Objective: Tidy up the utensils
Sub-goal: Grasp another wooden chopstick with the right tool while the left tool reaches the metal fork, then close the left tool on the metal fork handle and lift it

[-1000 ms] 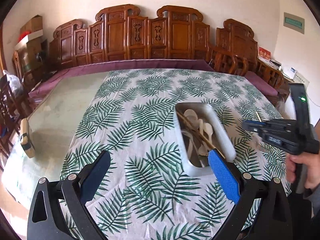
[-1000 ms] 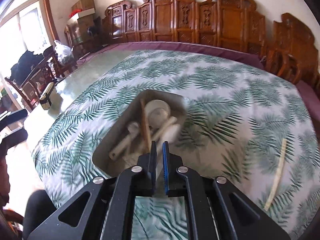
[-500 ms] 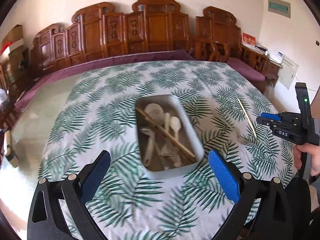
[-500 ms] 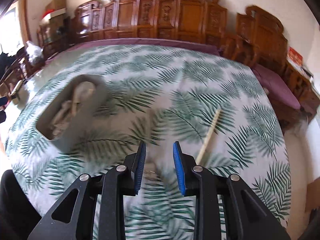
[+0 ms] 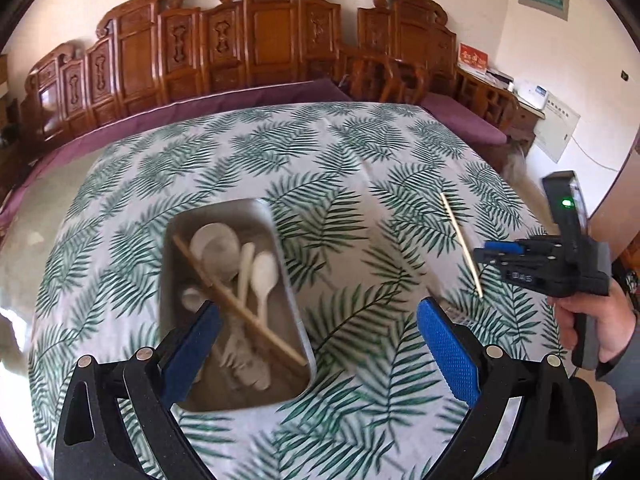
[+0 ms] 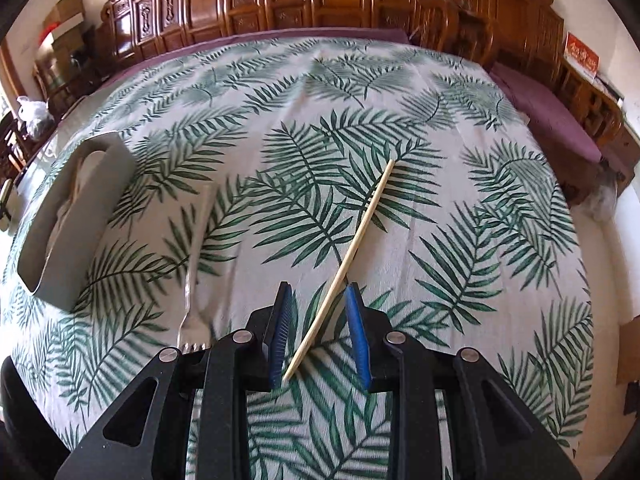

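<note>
A grey tray point(image 5: 172, 248) on the leaf-print cloth holds several white spoons point(image 5: 264, 272) and a wooden chopstick point(image 5: 240, 304). My left gripper point(image 5: 318, 316) is open and hovers above the tray's near end. A loose chopstick point(image 6: 352, 248) lies on the cloth; it also shows in the left wrist view point(image 5: 460, 240). My right gripper point(image 6: 318, 300) is open, its fingers astride the chopstick's near end without closing on it. A clear plastic fork point(image 6: 194, 280) lies left of it. The tray point(image 6: 92, 216) sits at far left in the right wrist view.
The table's leaf-print cloth point(image 6: 460, 240) ends over a purple bench point(image 5: 460, 120) at the back and right. Carved wooden chairs point(image 5: 260, 40) line the wall. The right gripper body point(image 5: 552, 264) and hand show at right in the left wrist view.
My right gripper swung from the tray to the loose chopstick and opened wider around its near end. The left gripper shifted right, so the tray now sits lower left.
</note>
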